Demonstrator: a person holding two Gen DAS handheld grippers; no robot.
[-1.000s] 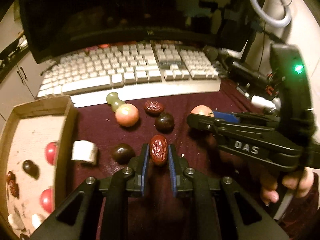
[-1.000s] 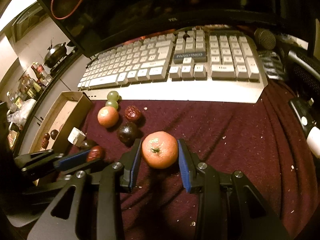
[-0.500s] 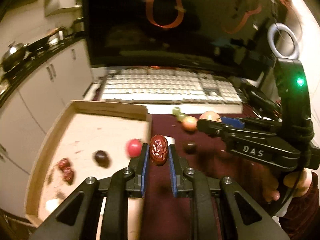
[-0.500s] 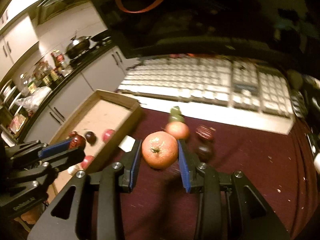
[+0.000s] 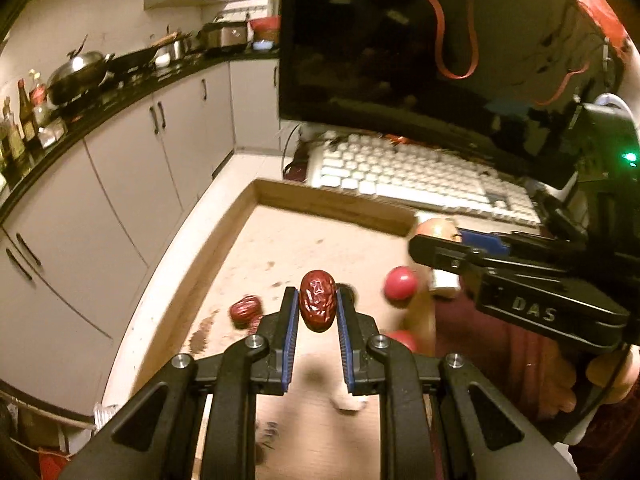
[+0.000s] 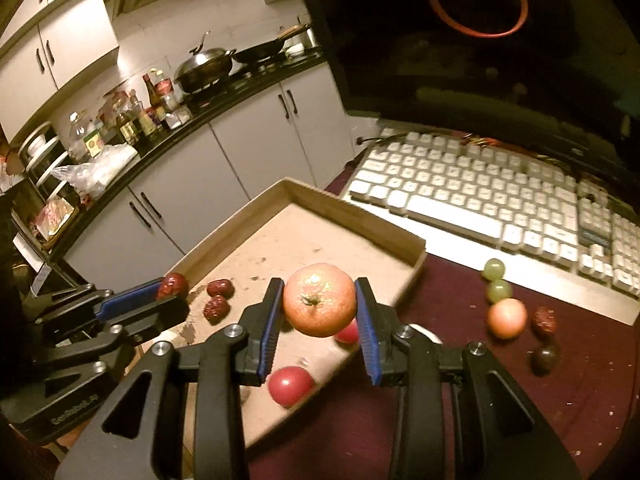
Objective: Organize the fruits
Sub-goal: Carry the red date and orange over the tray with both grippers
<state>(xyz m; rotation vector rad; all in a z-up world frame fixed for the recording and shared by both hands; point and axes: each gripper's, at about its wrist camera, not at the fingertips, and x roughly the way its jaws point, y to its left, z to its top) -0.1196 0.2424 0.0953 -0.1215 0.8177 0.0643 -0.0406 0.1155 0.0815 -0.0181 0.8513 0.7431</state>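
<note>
My left gripper (image 5: 317, 309) is shut on a wrinkled red date (image 5: 318, 306) and hangs over the wooden tray (image 5: 332, 204). In the right wrist view that left gripper (image 6: 168, 292) shows at the tray's left edge with the date (image 6: 173, 285) in it. My right gripper (image 6: 319, 308) is shut on an orange tangerine (image 6: 319, 300), above the tray's (image 6: 360, 216) near right part. Two red dates (image 6: 218, 298) and two red cherry tomatoes (image 6: 290, 385) lie in the tray. On the dark red cloth (image 6: 460, 380) remain two green grapes (image 6: 496, 280), a small orange fruit (image 6: 507, 318), a date (image 6: 545, 319) and a dark fruit (image 6: 545, 356).
A white keyboard (image 6: 500, 200) lies behind the cloth under a dark monitor (image 6: 460, 40). Left of the tray are kitchen cabinets (image 6: 240, 152) and a counter with a wok (image 6: 204, 66) and bottles. A small white block (image 5: 442, 282) sits by the tray's right wall.
Both grippers have swung left from over the cloth to over the tray, each still gripping its fruit. The loose fruits on the cloth now lie to the right.
</note>
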